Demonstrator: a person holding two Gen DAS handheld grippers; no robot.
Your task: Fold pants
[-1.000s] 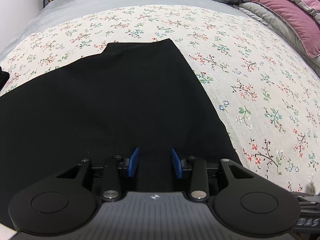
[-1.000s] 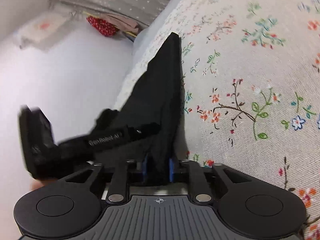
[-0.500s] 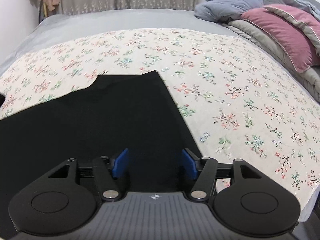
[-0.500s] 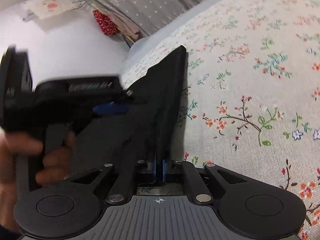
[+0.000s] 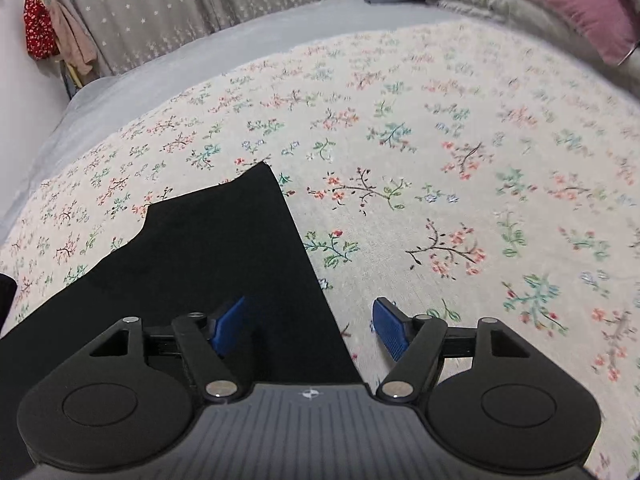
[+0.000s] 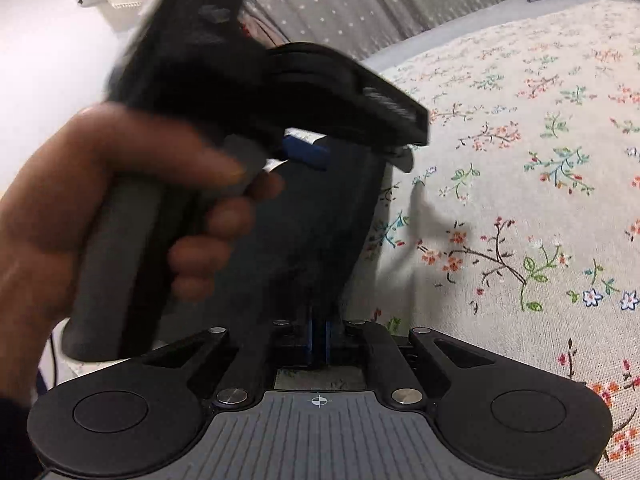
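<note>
**Left jaws spread, pants released**

The left gripper [image 5: 310, 326] has been drawn back and to the right, so that the black pants [image 5: 208, 264] now fill only the near left of its view and their right edge runs between the blue pads, which are opening and press on nothing. In the right wrist view the person's hand [image 6: 120, 216] on the left gripper has come much nearer and larger.
</note>
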